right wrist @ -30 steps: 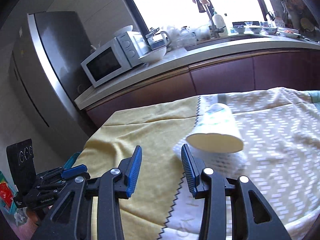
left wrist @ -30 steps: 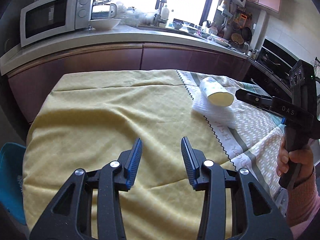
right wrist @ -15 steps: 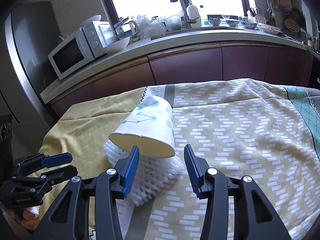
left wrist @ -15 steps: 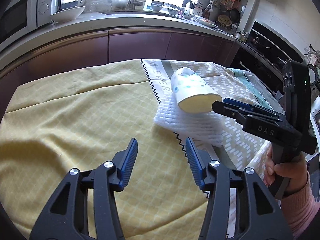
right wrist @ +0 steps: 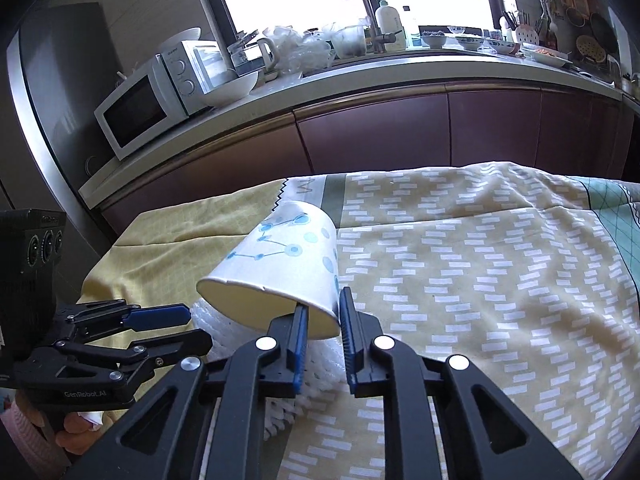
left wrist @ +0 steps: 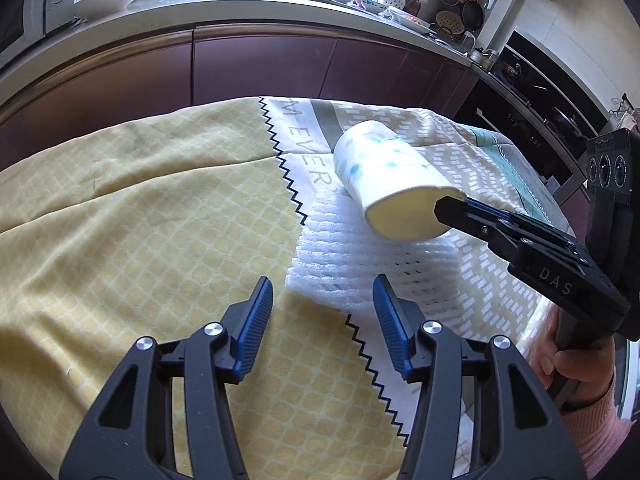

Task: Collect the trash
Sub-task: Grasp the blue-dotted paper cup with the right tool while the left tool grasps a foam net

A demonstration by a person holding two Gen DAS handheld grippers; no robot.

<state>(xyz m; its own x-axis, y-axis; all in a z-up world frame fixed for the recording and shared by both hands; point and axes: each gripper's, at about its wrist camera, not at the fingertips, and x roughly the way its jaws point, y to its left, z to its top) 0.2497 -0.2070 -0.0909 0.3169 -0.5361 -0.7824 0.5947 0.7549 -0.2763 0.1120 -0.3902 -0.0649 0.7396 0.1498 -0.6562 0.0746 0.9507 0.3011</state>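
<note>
A white paper cup (left wrist: pixel 384 172) with blue dots lies on its side on a white foam net sheet (left wrist: pixel 360 256), on the cloth-covered table. My right gripper (right wrist: pixel 323 300) is closing its jaws on the right end of the cup's (right wrist: pixel 288 256) rim, one finger inside the mouth and one outside; the mouth looks squashed flat. In the left wrist view this right gripper (left wrist: pixel 452 208) reaches the rim from the right. My left gripper (left wrist: pixel 322 284) stands open just short of the foam sheet's near corner, nothing between its fingers.
The table wears a yellow cloth (left wrist: pixel 140 220) and a patterned cloth (right wrist: pixel 460 280). Behind it runs a kitchen counter with dark red cabinets (right wrist: pixel 380 136), a microwave (right wrist: pixel 140 116) and a bowl (left wrist: pixel 112 0). A person's hand (left wrist: pixel 572 364) grips the right handle.
The right gripper's jaws closed from wide apart onto the cup's rim. The left gripper moved forward and right, up to the foam sheet's corner, and opened a little wider.
</note>
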